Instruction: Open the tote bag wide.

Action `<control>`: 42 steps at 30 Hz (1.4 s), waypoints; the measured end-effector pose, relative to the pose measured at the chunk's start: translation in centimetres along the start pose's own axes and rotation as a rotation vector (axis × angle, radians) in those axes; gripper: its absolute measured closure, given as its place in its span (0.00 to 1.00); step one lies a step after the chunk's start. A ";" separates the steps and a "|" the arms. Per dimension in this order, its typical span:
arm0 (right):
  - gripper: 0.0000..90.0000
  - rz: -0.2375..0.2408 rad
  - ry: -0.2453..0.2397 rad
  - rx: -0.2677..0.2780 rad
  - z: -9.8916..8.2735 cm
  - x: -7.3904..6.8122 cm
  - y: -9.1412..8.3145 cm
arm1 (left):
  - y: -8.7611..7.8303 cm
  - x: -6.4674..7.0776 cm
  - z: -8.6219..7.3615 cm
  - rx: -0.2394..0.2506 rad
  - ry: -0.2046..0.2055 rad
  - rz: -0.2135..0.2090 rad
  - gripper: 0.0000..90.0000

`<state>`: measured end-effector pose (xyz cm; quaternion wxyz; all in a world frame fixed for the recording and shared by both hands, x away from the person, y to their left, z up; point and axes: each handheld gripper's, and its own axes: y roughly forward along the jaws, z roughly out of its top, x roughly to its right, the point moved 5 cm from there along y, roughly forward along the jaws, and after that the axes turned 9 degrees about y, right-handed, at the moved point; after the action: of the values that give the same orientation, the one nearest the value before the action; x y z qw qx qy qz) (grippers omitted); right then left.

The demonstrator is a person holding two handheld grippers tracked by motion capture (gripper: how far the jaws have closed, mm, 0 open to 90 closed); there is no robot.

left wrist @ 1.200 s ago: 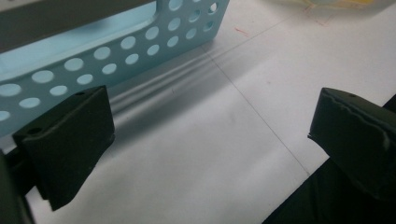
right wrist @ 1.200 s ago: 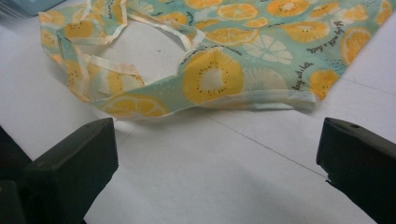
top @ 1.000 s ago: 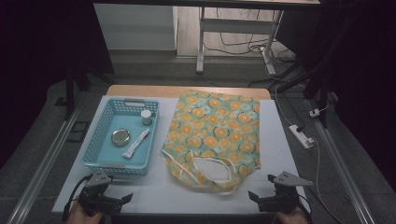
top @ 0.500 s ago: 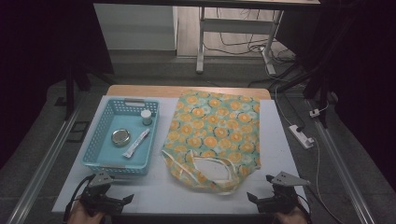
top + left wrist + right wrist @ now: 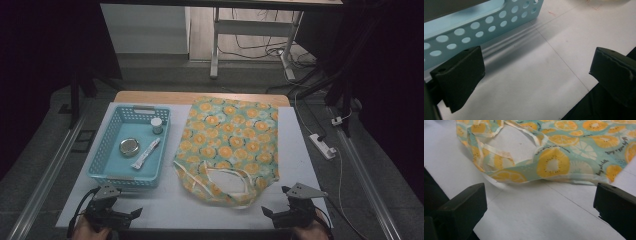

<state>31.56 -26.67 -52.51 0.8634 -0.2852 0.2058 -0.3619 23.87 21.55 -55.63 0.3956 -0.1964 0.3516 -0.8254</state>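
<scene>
Nearest the person, the left gripper point(image 5: 131, 215) and the right gripper point(image 5: 268, 212) rest at the front edge of the white worktop point(image 5: 170, 202), each with its jaws spread wide and holding nothing. Taking the citrus-print bag point(image 5: 231, 145) as landmark: the right gripper sits just in front of its near, open end, where the pale handles point(image 5: 227, 186) lie, apart from the cloth. The left gripper is well to the bag's left, just before the blue basket point(image 5: 111, 147). Inside that basket lie a round tin point(image 5: 129, 147), a tube point(image 5: 145, 153) and, farthest, a small jar point(image 5: 156, 125).
</scene>
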 end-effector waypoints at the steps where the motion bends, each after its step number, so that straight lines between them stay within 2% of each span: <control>1: 0.00 0.000 -0.003 0.001 0.0 -0.1 0.0 | 0.0 0.0 0.0 -0.001 0.000 0.000 0.00; 5: 0.00 0.015 -0.005 0.028 0.3 -0.4 0.0 | 0.0 0.0 0.0 0.002 -0.002 -0.004 0.00; 19: 0.00 0.015 -0.014 0.058 1.5 -1.2 0.0 | 0.0 0.0 0.0 0.003 0.002 -0.009 0.00; 20: 0.00 0.031 -0.007 0.061 1.7 -1.5 0.1 | 0.0 0.0 0.0 0.003 0.001 -0.009 0.00; 27: 0.00 0.047 -0.021 0.066 2.4 -2.1 0.3 | 0.0 0.0 0.0 0.002 -0.001 -0.010 0.00; 32: 0.00 0.040 -0.027 0.054 2.5 -2.3 0.6 | 0.0 0.0 0.0 0.002 0.000 -0.011 0.00; 42: 0.00 0.063 -0.047 0.010 2.9 -3.2 1.7 | 0.0 0.0 0.0 0.002 0.002 -0.013 0.00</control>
<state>31.94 -22.28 -50.92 0.8803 -0.2825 0.1925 -0.3288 23.83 21.58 -55.63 0.3902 -0.1973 0.3497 -0.8285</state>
